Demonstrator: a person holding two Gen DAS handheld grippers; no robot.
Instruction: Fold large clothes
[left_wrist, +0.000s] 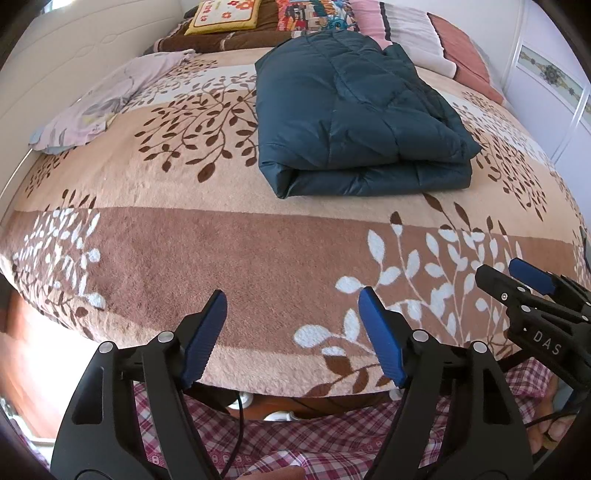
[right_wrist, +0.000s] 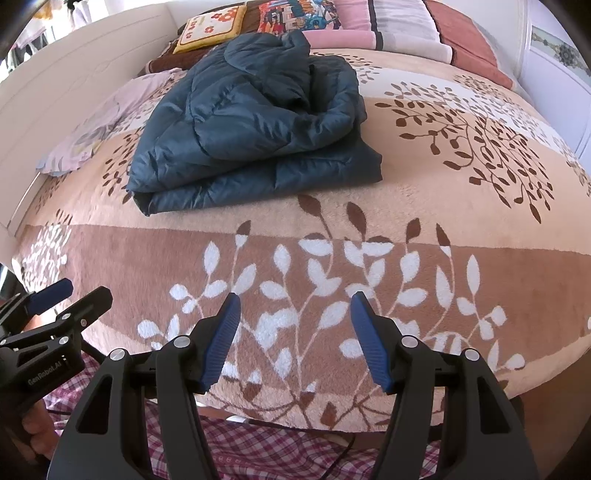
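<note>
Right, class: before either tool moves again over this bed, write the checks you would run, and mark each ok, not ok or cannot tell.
1. Left tool open and empty: ok.
2. Right tool open and empty: ok.
3. Dark blue padded jacket folded into a stack: ok.
4. Top layer lying flat and neat: not ok; in the right wrist view it is bunched toward the pillows.
5. Both tools apart from the jacket, over the near edge of the leaf-print blanket: ok.
6. Lilac garment at the bed's left folded: not ok, it lies loose.

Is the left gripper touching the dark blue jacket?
Apart. In the left wrist view, the open left gripper sits near the bed's edge, and bare blanket separates it from the folded jacket.
</note>
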